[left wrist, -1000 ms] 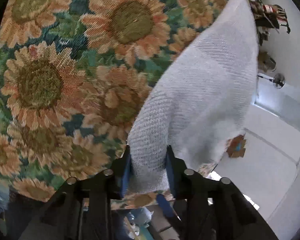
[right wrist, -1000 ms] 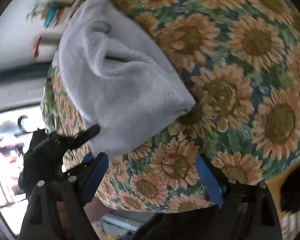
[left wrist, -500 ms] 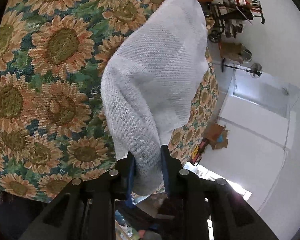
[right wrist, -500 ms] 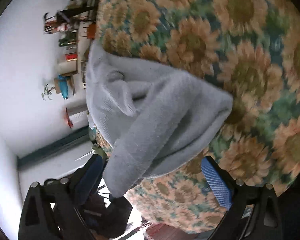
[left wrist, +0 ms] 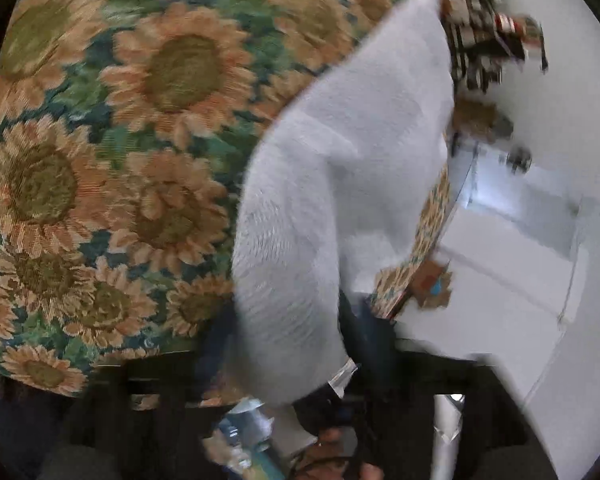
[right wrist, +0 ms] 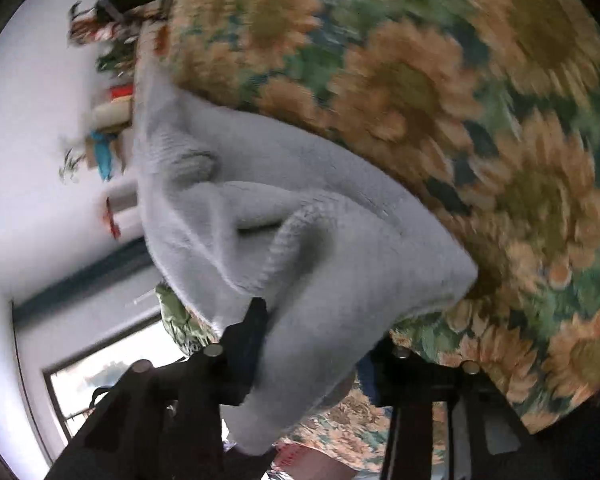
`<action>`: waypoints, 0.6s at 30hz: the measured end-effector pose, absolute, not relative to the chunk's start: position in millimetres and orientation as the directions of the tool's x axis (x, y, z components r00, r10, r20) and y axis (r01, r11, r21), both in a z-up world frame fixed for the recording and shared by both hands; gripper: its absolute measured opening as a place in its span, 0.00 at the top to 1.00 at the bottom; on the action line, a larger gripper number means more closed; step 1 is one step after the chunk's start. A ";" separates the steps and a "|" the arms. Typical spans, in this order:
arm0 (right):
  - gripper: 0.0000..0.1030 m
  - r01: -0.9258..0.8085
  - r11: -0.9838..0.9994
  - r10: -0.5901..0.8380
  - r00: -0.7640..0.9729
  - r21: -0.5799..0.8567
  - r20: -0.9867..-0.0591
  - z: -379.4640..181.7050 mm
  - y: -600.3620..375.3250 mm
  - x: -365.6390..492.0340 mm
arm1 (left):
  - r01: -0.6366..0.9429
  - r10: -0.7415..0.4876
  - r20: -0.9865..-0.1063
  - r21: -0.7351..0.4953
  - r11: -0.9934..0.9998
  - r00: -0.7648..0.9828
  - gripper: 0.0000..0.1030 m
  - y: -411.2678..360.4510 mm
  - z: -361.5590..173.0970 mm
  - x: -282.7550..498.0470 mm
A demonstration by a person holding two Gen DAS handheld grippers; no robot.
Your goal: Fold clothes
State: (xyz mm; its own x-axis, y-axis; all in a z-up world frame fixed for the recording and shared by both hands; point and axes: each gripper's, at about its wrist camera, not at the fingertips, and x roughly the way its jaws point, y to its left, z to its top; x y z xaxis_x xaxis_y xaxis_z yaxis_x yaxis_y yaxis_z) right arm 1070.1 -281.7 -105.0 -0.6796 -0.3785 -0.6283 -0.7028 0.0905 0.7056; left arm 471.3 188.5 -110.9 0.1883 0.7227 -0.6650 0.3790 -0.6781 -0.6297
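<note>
While the right gripper (right wrist: 312,344) has just closed on the white towel (right wrist: 300,240) at the sunflower tablecloth's (right wrist: 500,120) near edge, left gripper (left wrist: 284,344) has just opened; towel hangs between. Advice: draw the right-hand corner across squarely.

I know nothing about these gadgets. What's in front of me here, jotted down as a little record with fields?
Surface: table under a sunflower-print cloth
Item being folded: pale grey towel, bunched, hanging over the table edge
Left gripper: jaws have just been opening; towel end hangs between them, fingers blurred
Right gripper: jaws have just been closing; now clamped on a towel fold
Background: white wall, cluttered shelves, window
Picture quality: motion blur in both views
</note>
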 end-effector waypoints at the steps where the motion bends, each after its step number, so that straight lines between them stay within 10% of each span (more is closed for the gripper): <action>1: 0.62 -0.697 0.091 -0.379 -0.685 0.712 -0.622 -103.3 -280.0 1069.6 | 0.399 0.720 -0.671 -0.619 -0.676 0.179 0.20 182.7 -117.5 472.0; 9: 0.62 -0.688 0.094 -0.394 -0.689 0.719 -0.608 -102.7 -274.7 1064.3 | 0.539 0.817 -0.552 -0.643 -0.545 0.167 0.21 174.4 -163.2 487.3; 11: 0.62 -0.688 0.076 -0.404 -0.683 0.722 -0.608 -98.2 -272.9 1061.8 | 0.564 0.842 -0.518 -0.656 -0.502 0.147 0.39 177.7 -164.3 490.3; 12: 0.62 -0.686 0.064 -0.410 -0.680 0.725 -0.608 -97.1 -272.8 1058.9 | 0.562 0.845 -0.515 -0.660 -0.499 0.144 0.66 179.4 -159.5 489.7; 18: 0.31 -0.604 0.044 -0.480 -0.711 0.796 -0.513 -78.3 -261.9 1065.6 | 0.539 0.887 -0.445 -0.720 -0.437 0.125 0.72 188.3 -117.1 475.8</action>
